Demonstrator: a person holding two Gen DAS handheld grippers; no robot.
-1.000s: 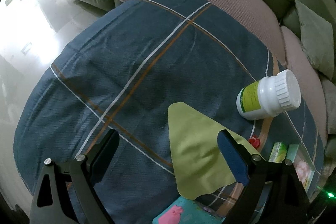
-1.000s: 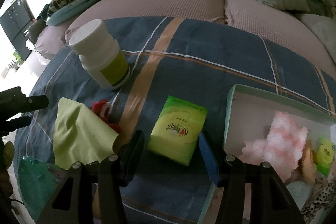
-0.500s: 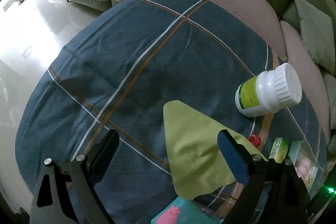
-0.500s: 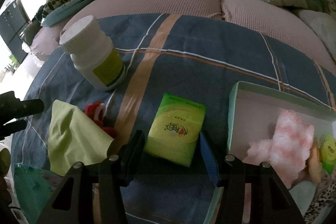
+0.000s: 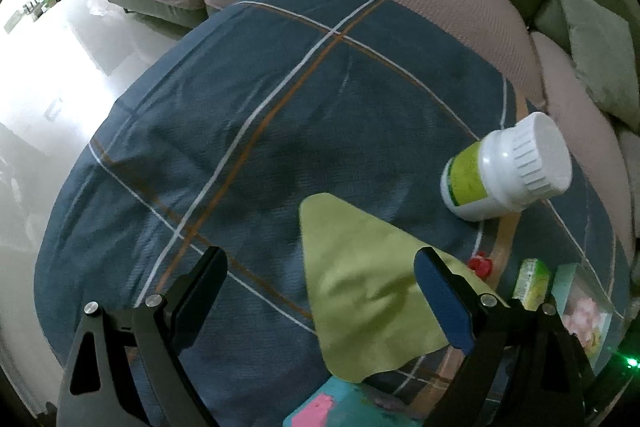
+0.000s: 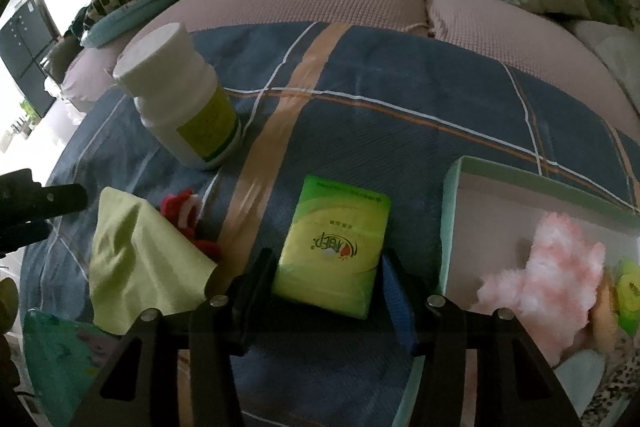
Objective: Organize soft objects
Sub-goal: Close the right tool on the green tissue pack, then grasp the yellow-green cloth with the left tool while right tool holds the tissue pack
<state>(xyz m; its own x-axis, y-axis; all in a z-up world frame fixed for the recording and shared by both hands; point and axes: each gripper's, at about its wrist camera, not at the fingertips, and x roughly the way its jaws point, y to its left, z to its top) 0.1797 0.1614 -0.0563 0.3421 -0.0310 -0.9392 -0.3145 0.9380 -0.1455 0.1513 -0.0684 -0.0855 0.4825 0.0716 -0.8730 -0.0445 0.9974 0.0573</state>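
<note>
Since a second ago the right gripper (image 6: 326,273) has crept forward, so the green plastic-wrapped tissue pack (image 6: 334,245) now sits between its spread fingers, which flank the pack's near end without clearly pinching it. The left gripper (image 5: 318,277) has barely shifted; its fingers stay splayed wide and released above the yellow-green microfibre cloth (image 5: 370,291), which lies flat on the dark blue plaid blanket (image 5: 260,131). The white plastic bottle with a ribbed cap and green label (image 6: 182,97) stands behind the cloth, and a small red-and-white fuzzy item (image 6: 186,213) peeks out beside the cloth's far edge. Just right of the tissue pack is the pale teal open box (image 6: 450,211), already holding a fluffy pink-and-white soft toy (image 6: 554,267). A teal printed packet (image 6: 60,359) lies nearest, under the cloth's corner.
</note>
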